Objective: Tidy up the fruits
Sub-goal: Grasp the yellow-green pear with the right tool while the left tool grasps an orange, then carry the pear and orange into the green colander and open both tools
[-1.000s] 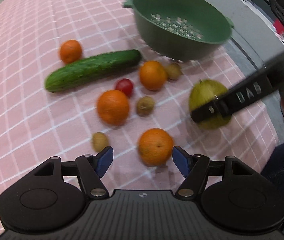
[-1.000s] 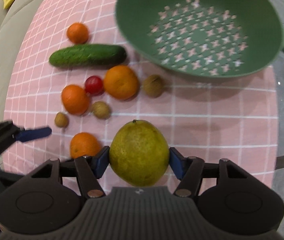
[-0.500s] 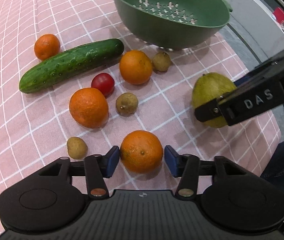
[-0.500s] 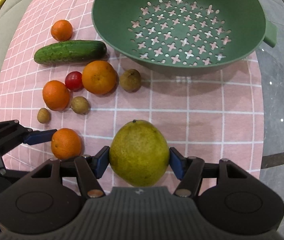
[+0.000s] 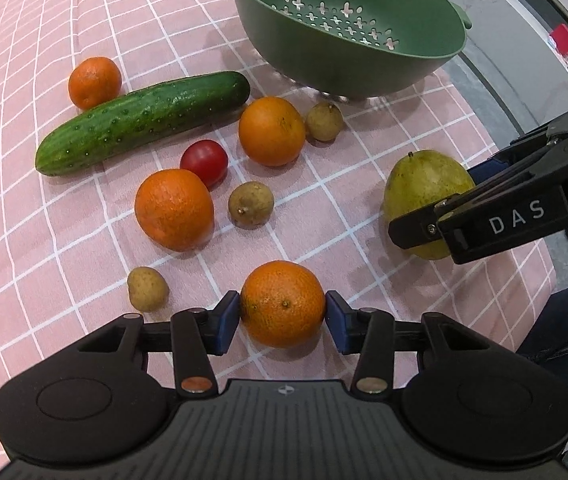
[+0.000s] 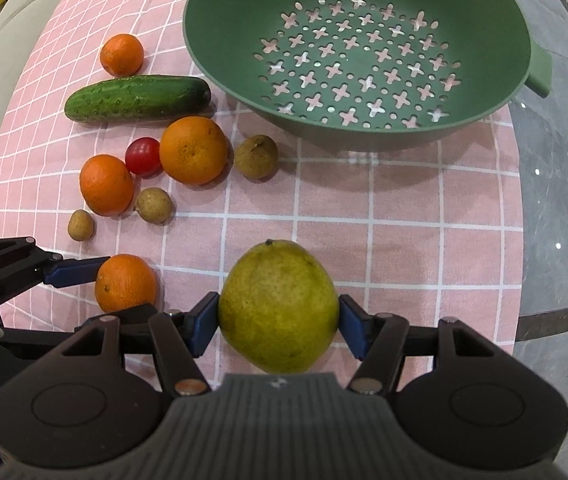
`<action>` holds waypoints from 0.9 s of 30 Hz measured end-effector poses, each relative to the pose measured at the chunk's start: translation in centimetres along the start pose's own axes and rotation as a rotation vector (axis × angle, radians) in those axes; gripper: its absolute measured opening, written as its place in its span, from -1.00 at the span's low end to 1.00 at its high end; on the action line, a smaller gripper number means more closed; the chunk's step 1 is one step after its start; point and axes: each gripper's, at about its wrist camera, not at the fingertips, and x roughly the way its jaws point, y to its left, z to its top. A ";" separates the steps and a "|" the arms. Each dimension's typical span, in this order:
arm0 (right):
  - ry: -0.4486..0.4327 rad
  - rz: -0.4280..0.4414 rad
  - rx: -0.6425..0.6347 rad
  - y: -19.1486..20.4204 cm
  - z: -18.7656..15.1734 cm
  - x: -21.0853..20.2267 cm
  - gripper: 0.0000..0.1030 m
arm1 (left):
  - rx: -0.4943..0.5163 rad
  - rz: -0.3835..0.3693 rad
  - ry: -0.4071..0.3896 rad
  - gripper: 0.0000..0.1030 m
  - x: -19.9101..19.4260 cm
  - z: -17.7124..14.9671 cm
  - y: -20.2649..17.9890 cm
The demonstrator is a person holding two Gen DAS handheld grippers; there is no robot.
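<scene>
I am squeezing an orange [image 5: 282,305] between the blue pads of my left gripper [image 5: 282,312], both pads touching its sides. My right gripper [image 6: 278,322] is clamping a pear [image 6: 278,306] the same way. Beyond them, three more oranges, three small brown fruits, one tomato [image 5: 204,161] and one cucumber [image 5: 142,121] are lying on the pink checked cloth [image 5: 24,216], beside one green colander [image 6: 357,52].
</scene>
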 end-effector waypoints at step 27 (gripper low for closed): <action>-0.042 -0.102 -0.176 -1.5 5.4 -11.2 0.17 | 0.163 0.032 -0.052 0.01 -8.1 11.0 -3.3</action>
